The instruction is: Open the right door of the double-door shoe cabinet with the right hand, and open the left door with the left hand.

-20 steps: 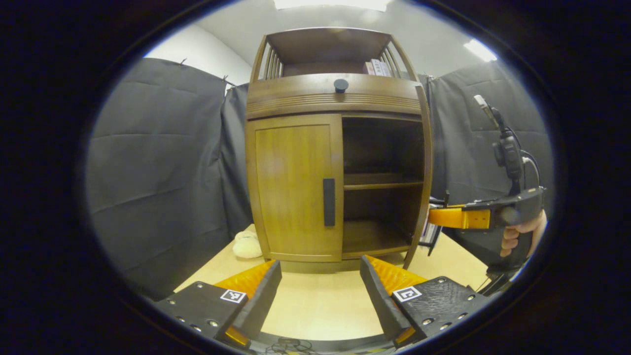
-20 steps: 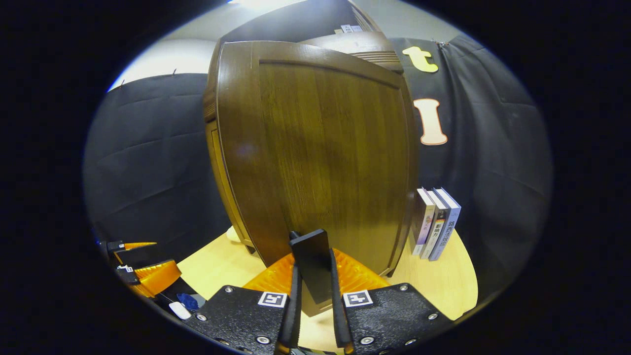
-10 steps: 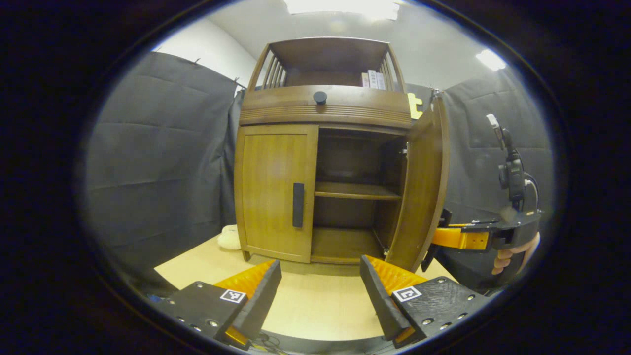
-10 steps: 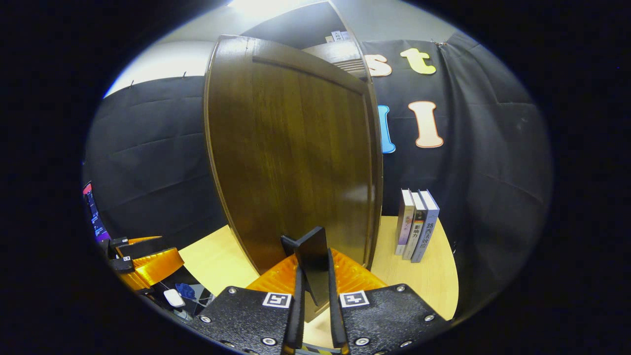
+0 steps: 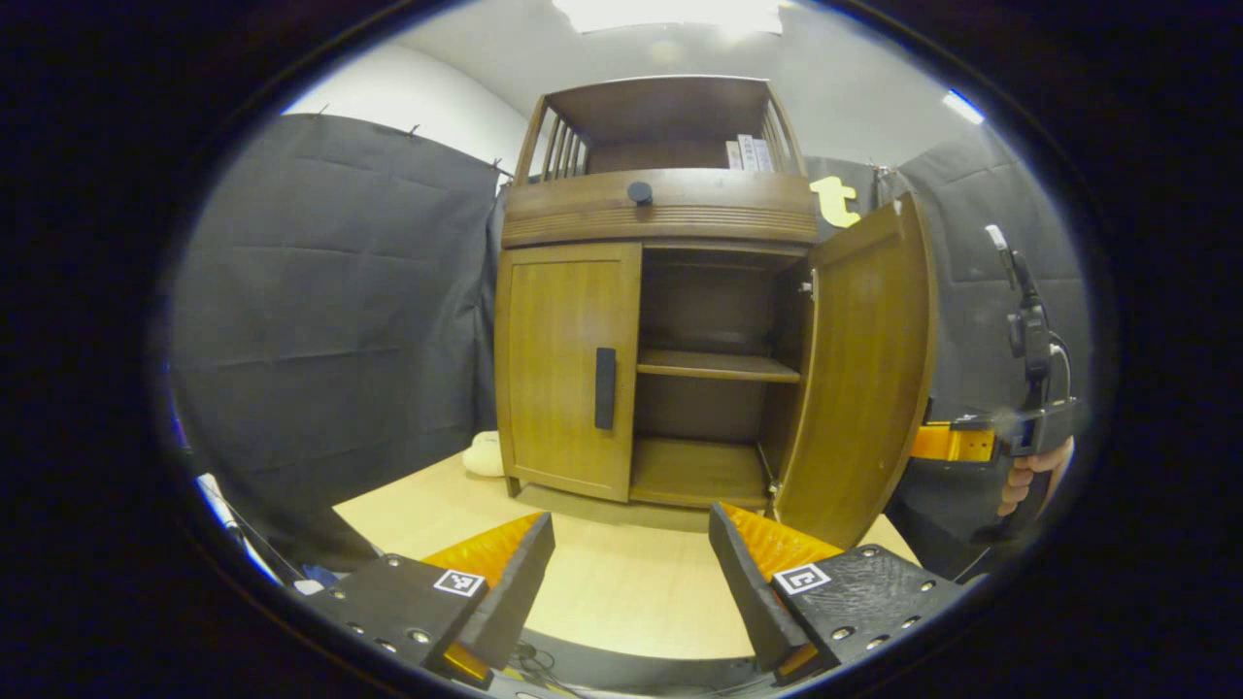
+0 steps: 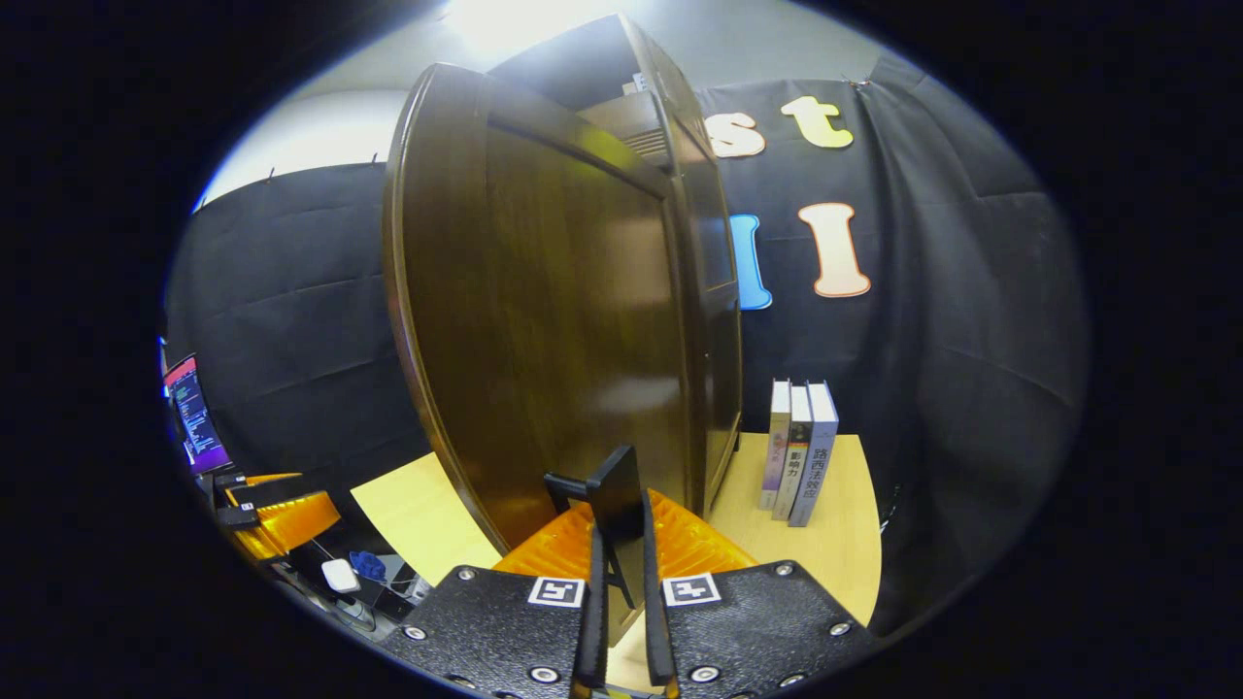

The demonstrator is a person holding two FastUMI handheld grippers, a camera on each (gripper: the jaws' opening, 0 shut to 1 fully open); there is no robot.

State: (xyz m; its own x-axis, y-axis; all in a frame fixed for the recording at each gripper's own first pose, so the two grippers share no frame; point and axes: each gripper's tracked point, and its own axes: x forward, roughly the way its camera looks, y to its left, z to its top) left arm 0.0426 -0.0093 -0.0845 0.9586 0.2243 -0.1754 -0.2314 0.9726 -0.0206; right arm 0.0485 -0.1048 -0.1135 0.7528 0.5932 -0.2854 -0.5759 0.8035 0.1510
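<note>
Shoe cabinet (image 5: 660, 320) on table | right door (image 5: 859, 379) swung wider than a second ago, right gripper (image 6: 619, 582) clamped on its handle (image 6: 621, 519) | left door (image 5: 568, 364) shut, left gripper (image 5: 631, 573) spread, empty, well short | left door next.

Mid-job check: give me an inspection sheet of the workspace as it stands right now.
Surface: light wooden tabletop, bare in front of the cabinet.
Job's things: shoe cabinet; right door swung wide open; left door shut, its handle untouched.
Clutter: three upright books beside the cabinet; pale soft object at its left foot.
Grippers: right claw shut on the right door's handle; left claw open, short of the cabinet.
Cables: a few at the table's near edge.
Surroundings: black cloth wall; monitor.
</note>
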